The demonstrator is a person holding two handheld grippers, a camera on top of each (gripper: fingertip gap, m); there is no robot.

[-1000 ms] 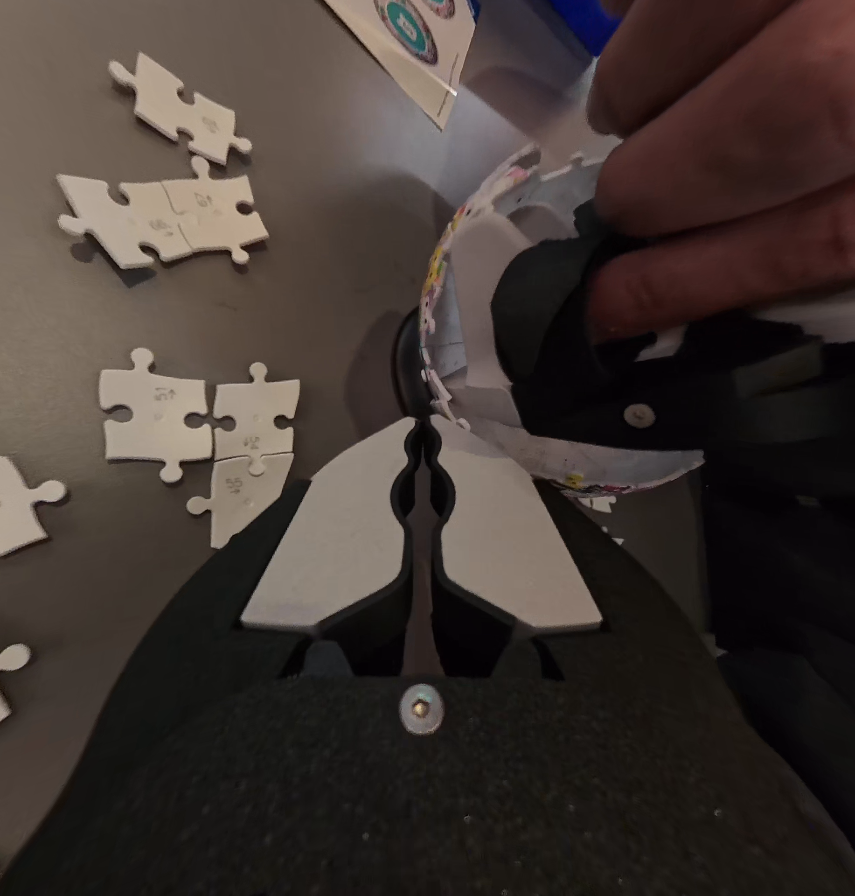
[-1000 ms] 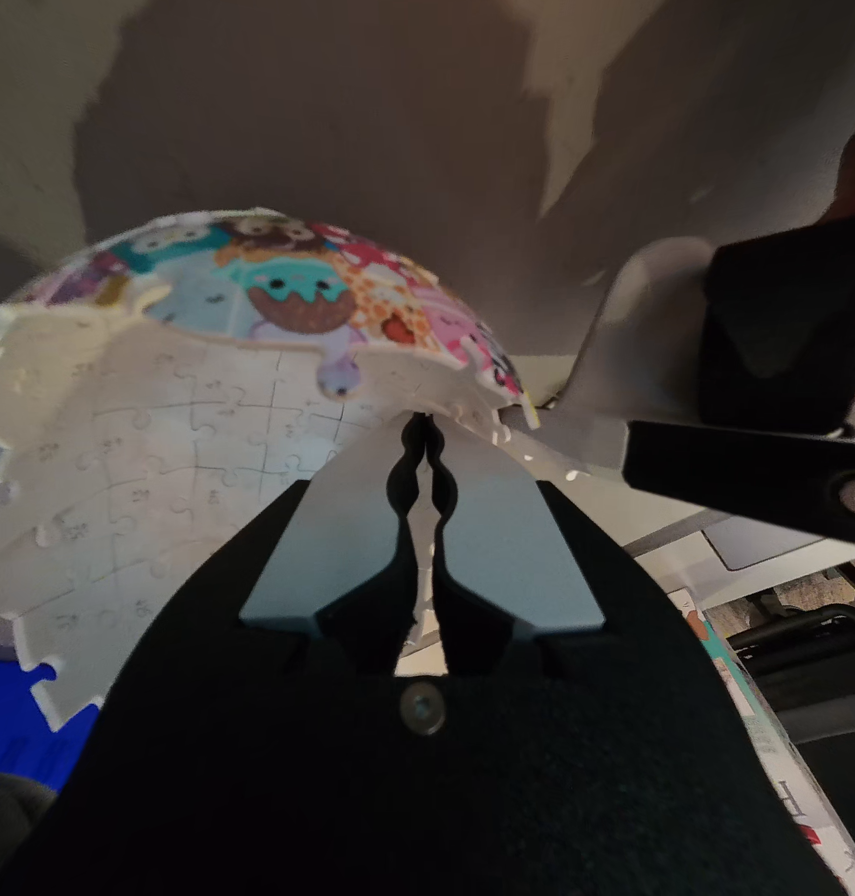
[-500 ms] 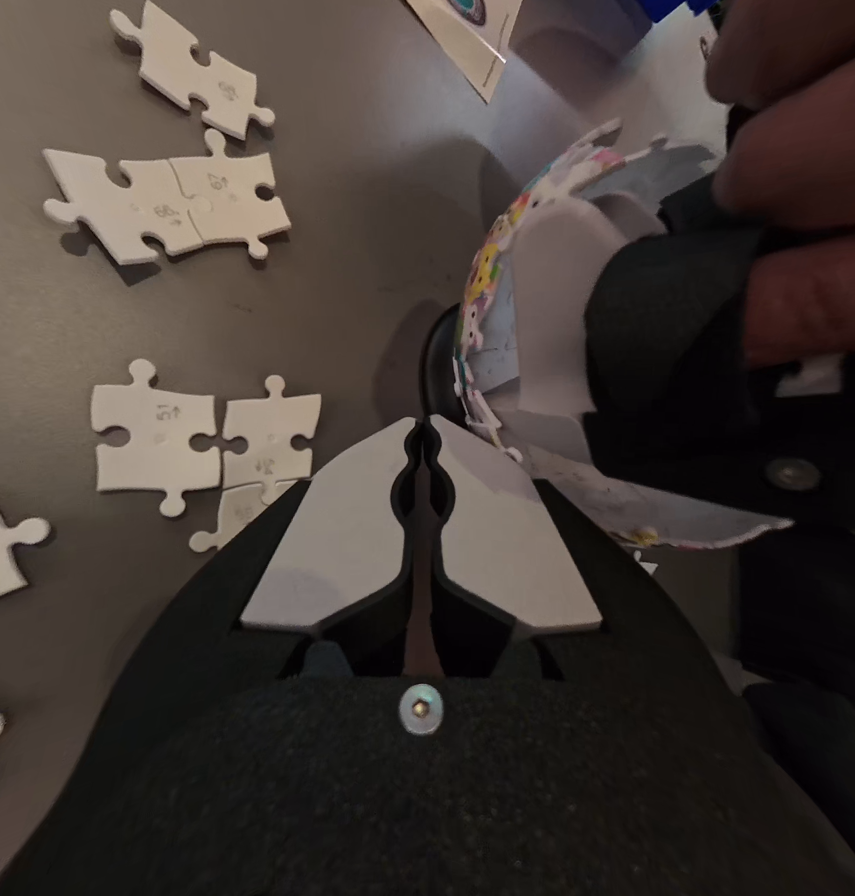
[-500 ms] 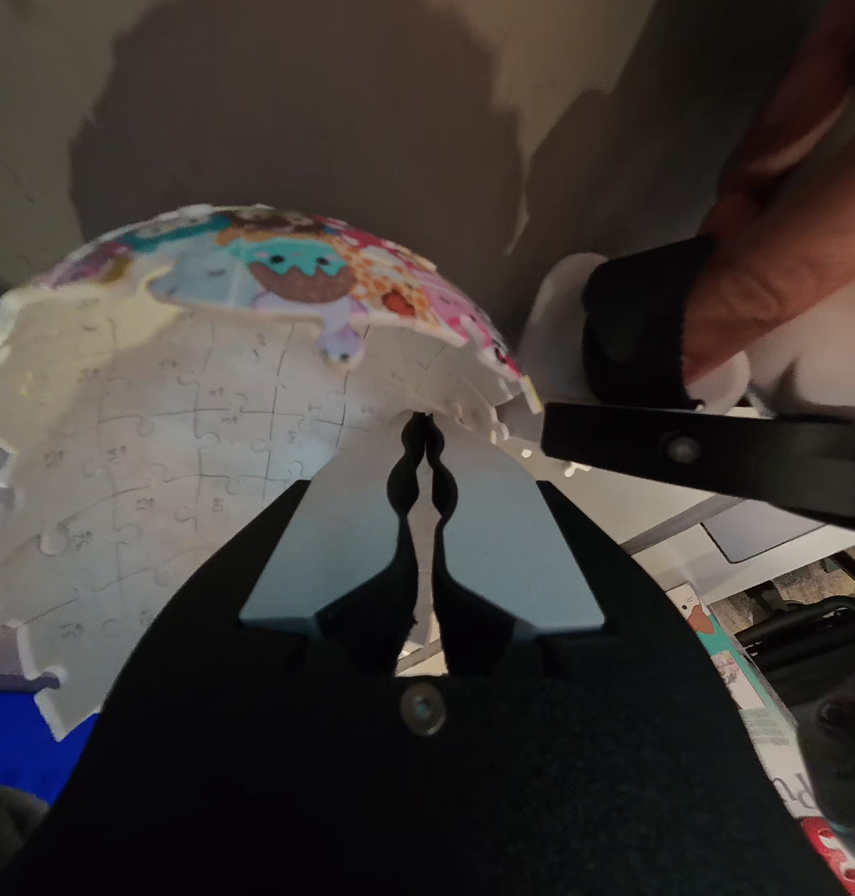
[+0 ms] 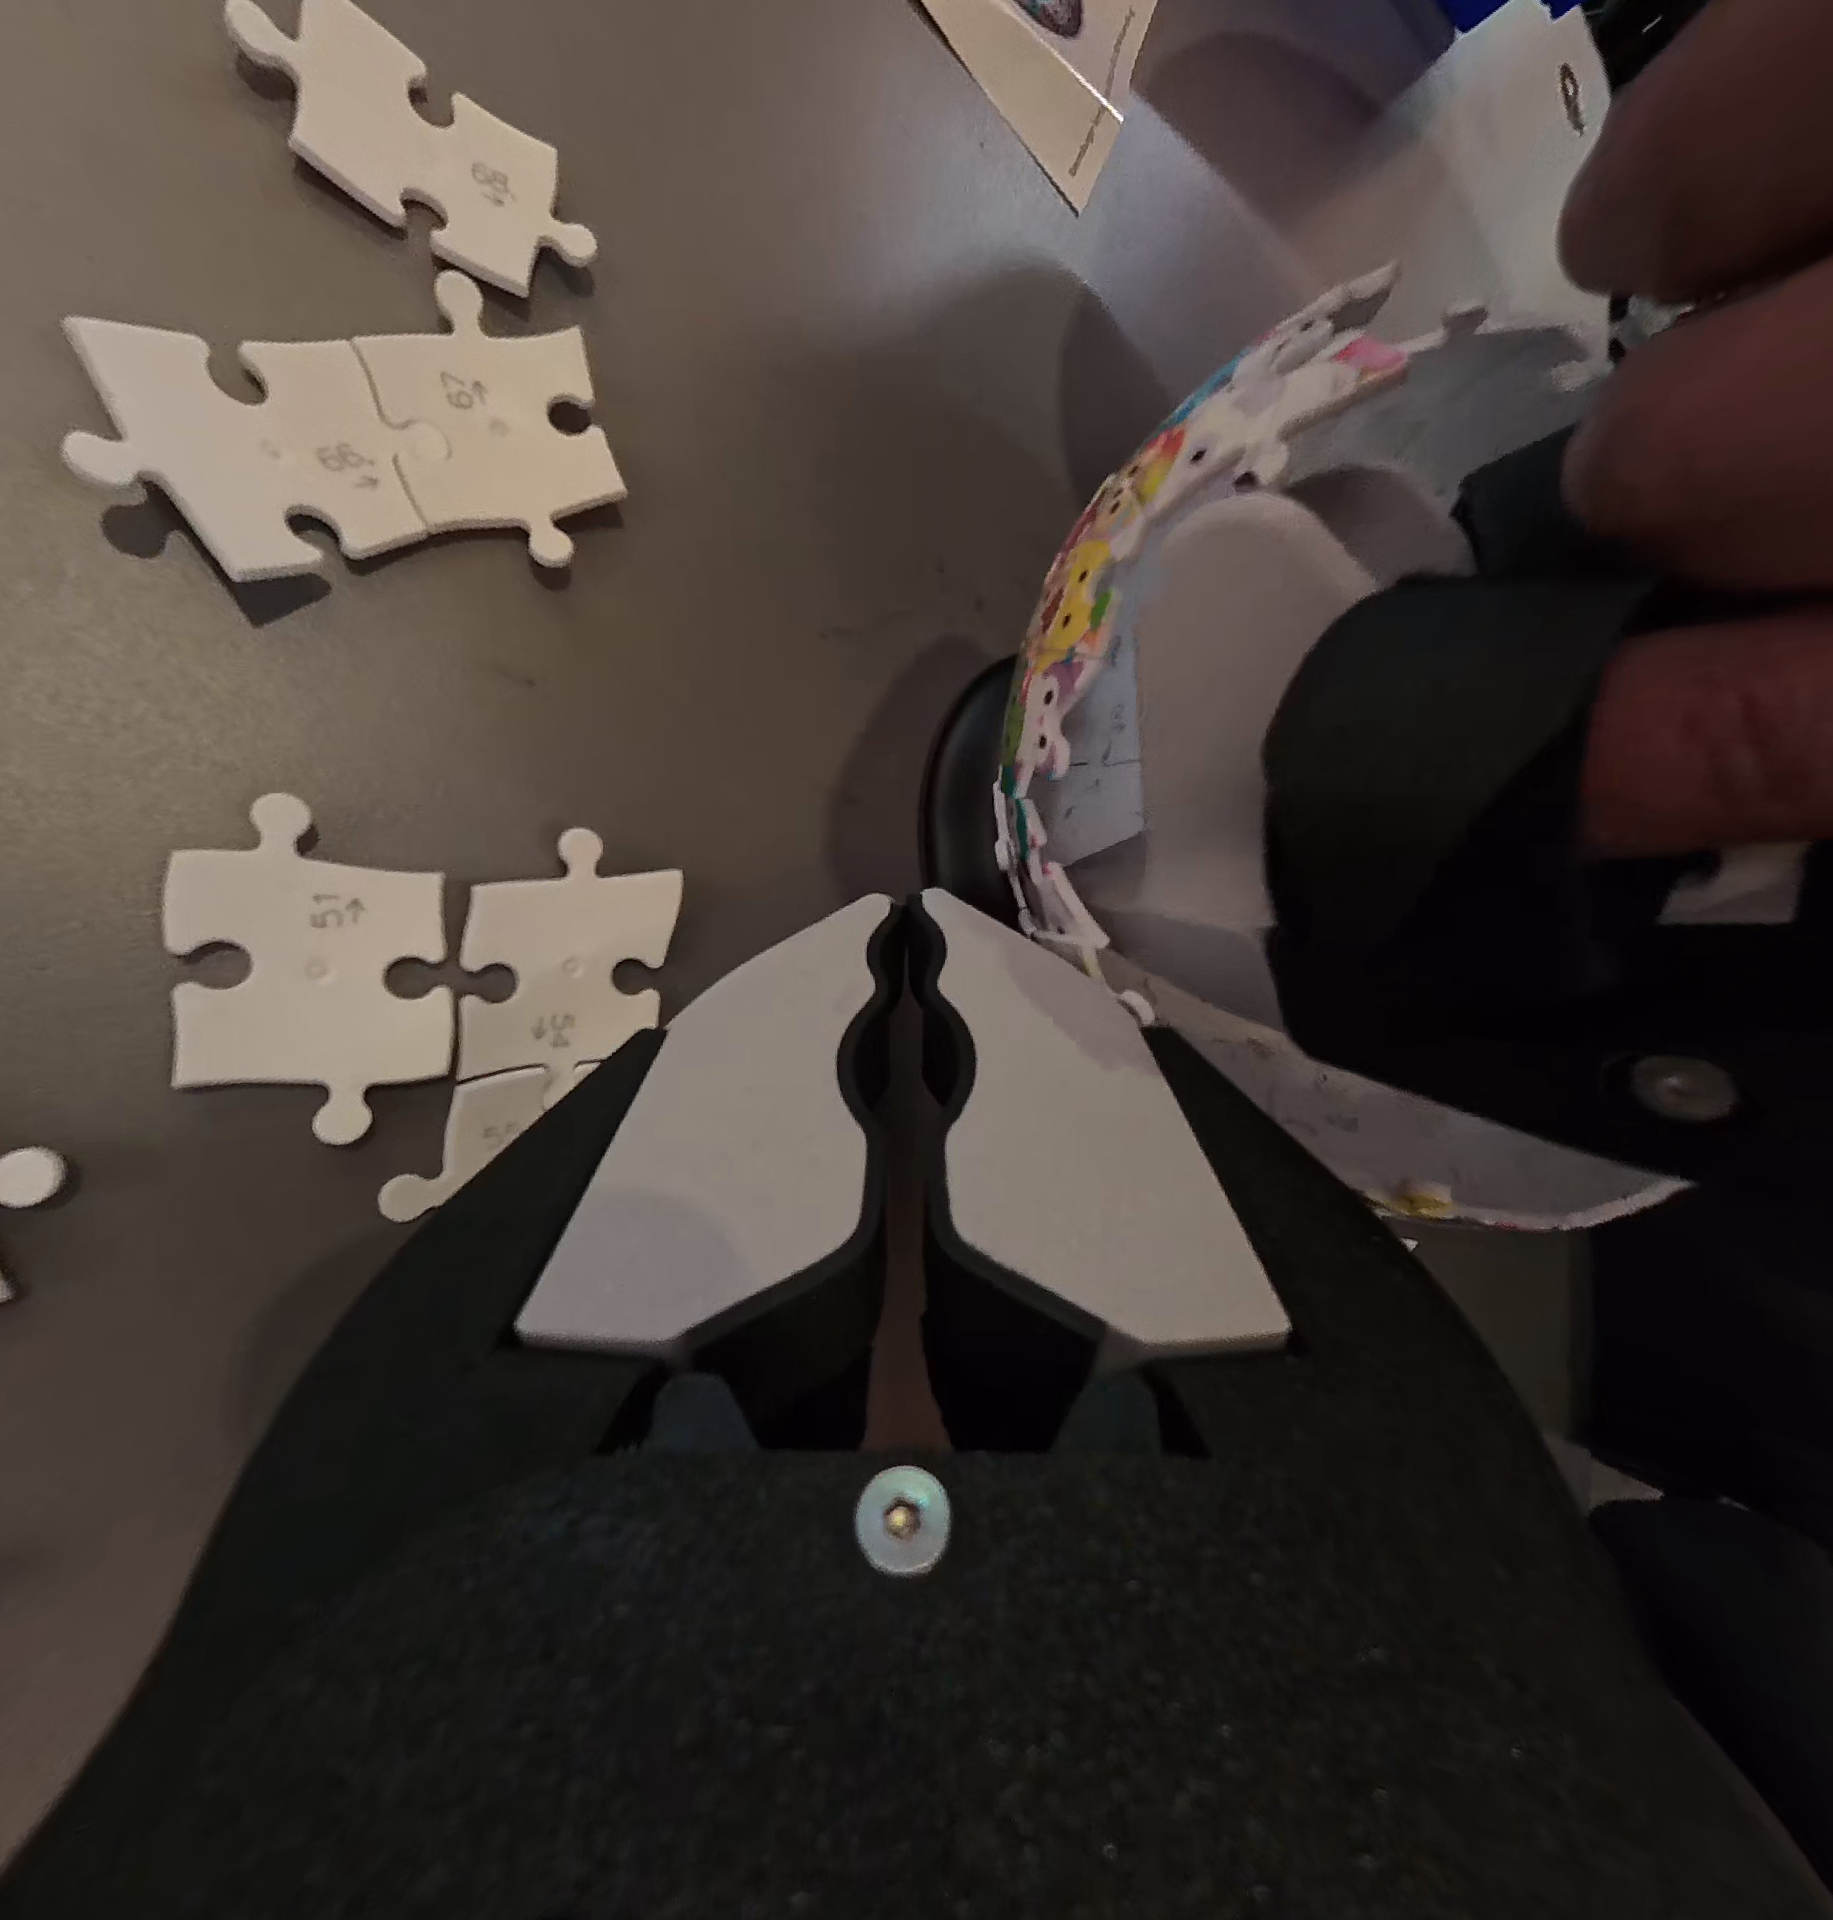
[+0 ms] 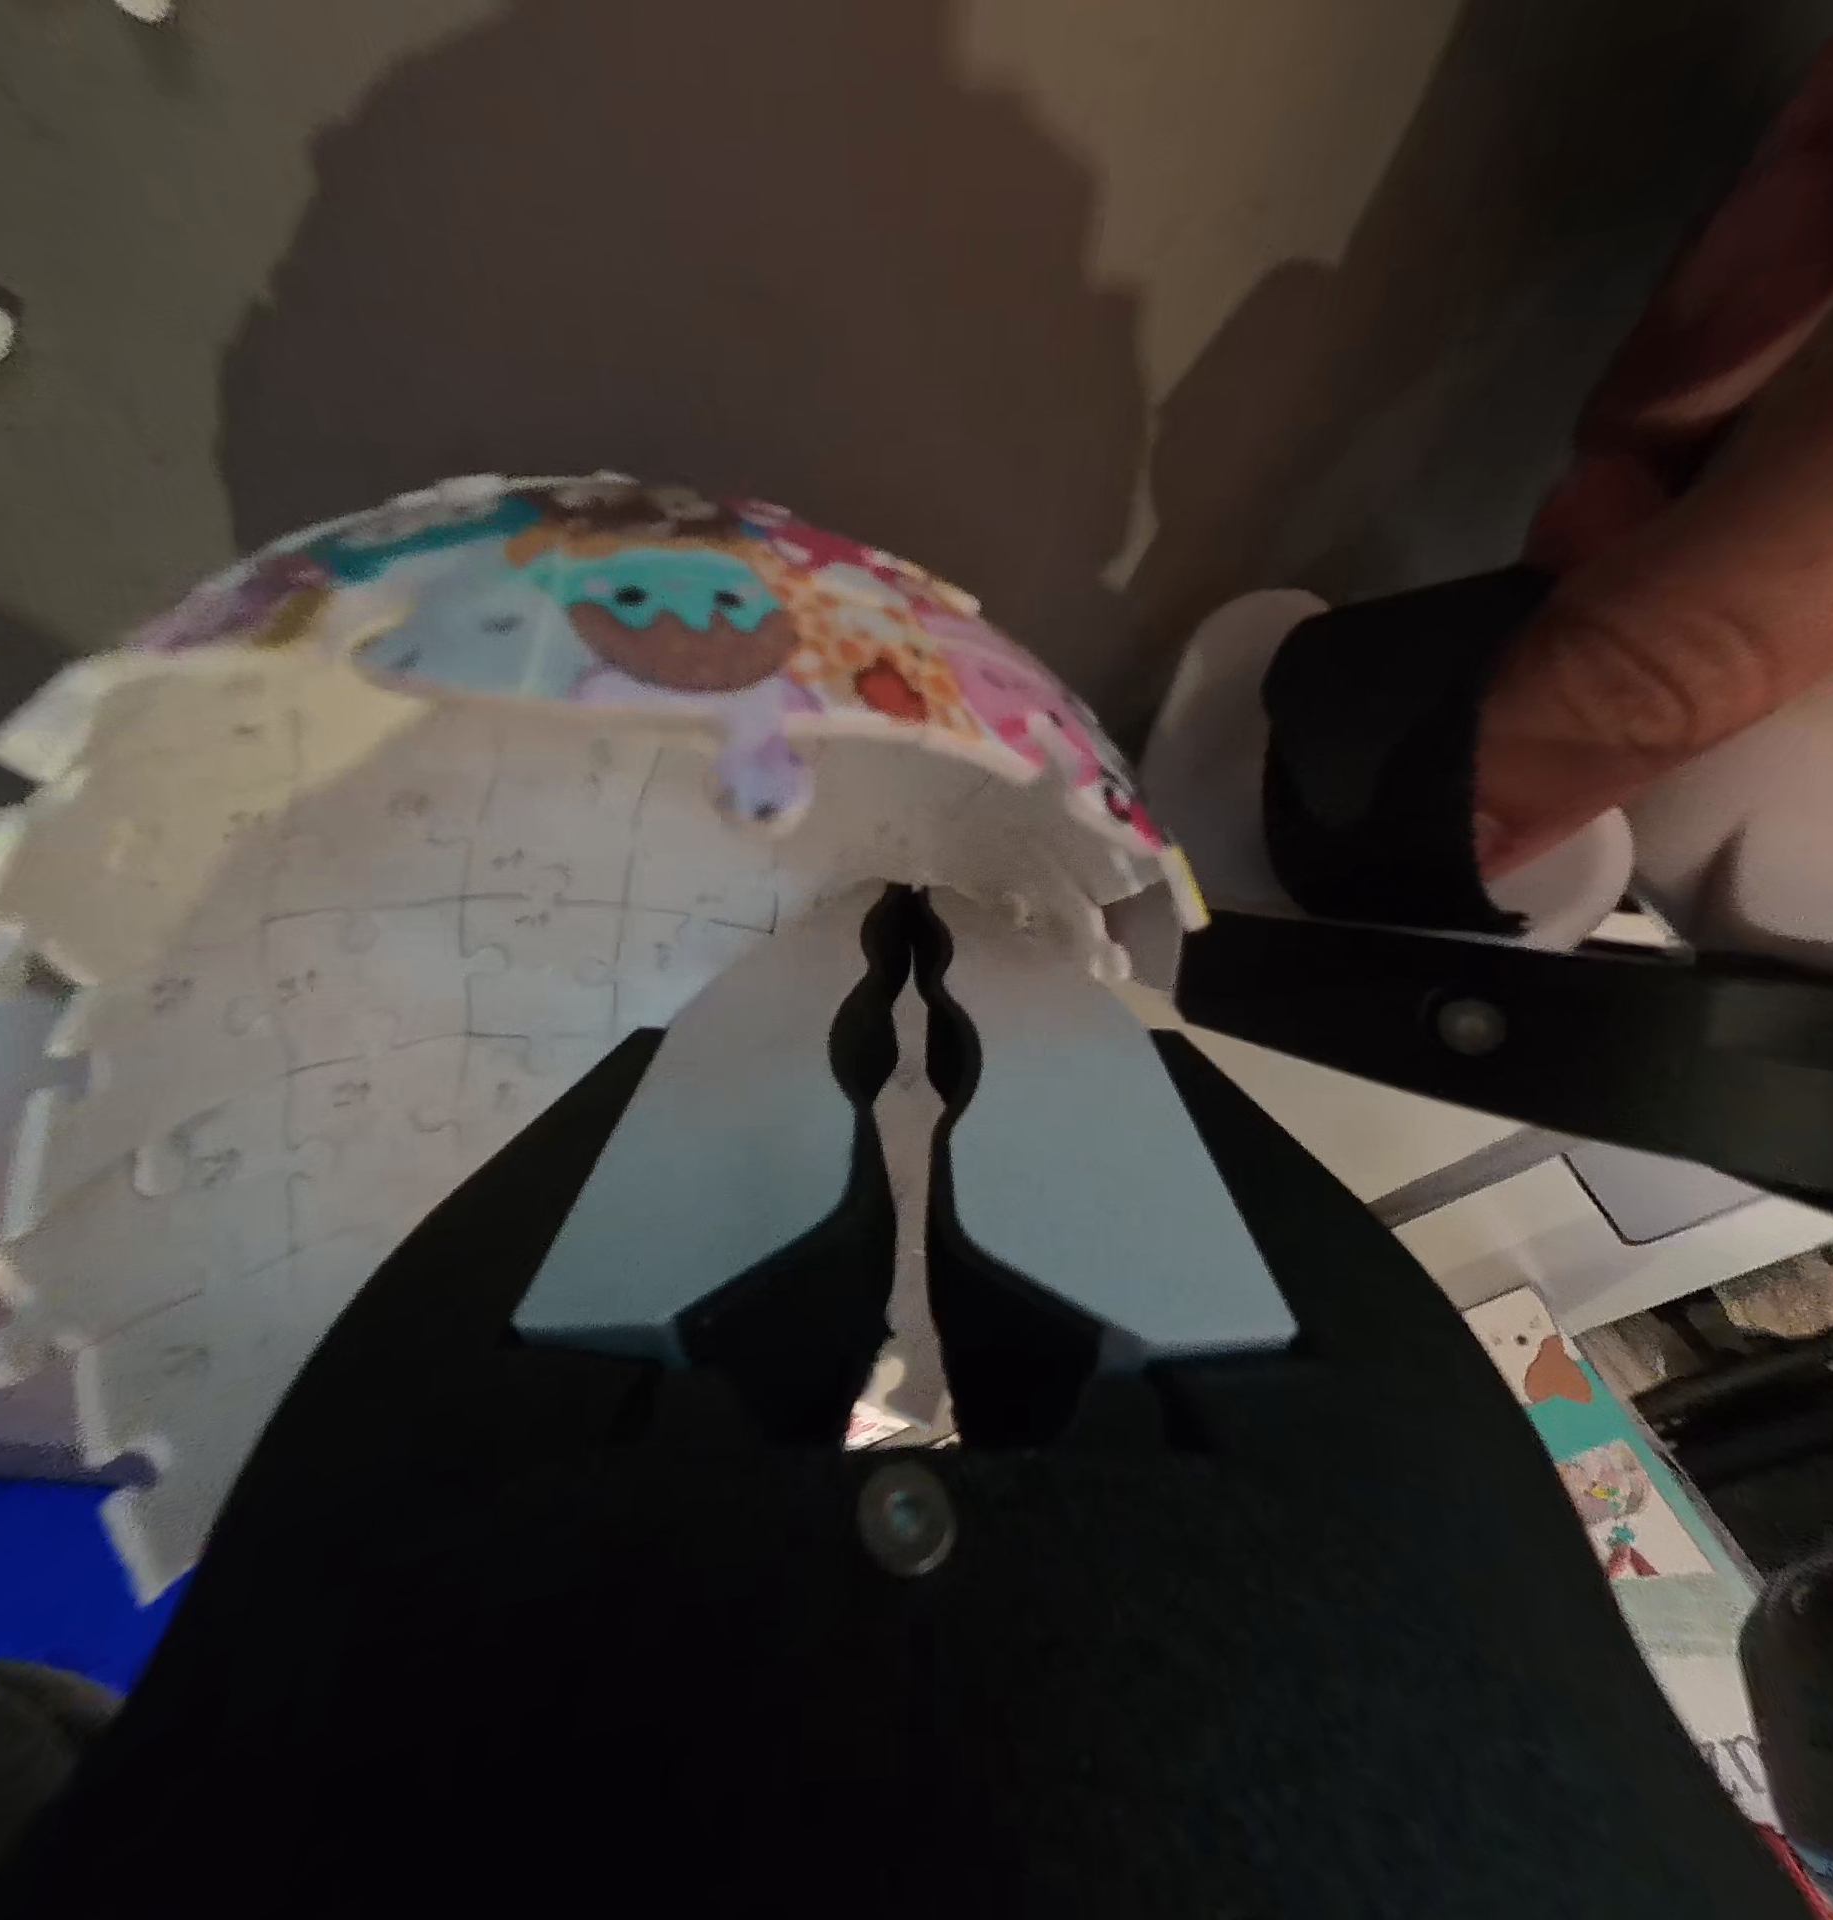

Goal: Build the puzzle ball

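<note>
Half-built ball (image 6: 496, 935) held over counter (image 5: 735, 520), right tongs (image 6: 907, 904) clamped on its rim. Left tongs (image 5: 907, 914) together, empty, beside ball. Loose pieces (image 5: 351, 436) left of ball. Risk, I'd judge: thin-edge grip twists, seams pop.

My left camera looks down over its gripper (image 5: 907, 914) at the grey counter (image 5: 735, 520); my right faces the half-built colourful puzzle ball (image 6: 631, 644) close ahead. Both share that ball.

A dim grey tabletop (image 5: 766, 436) carries soft shadows under low, warm light.
</note>
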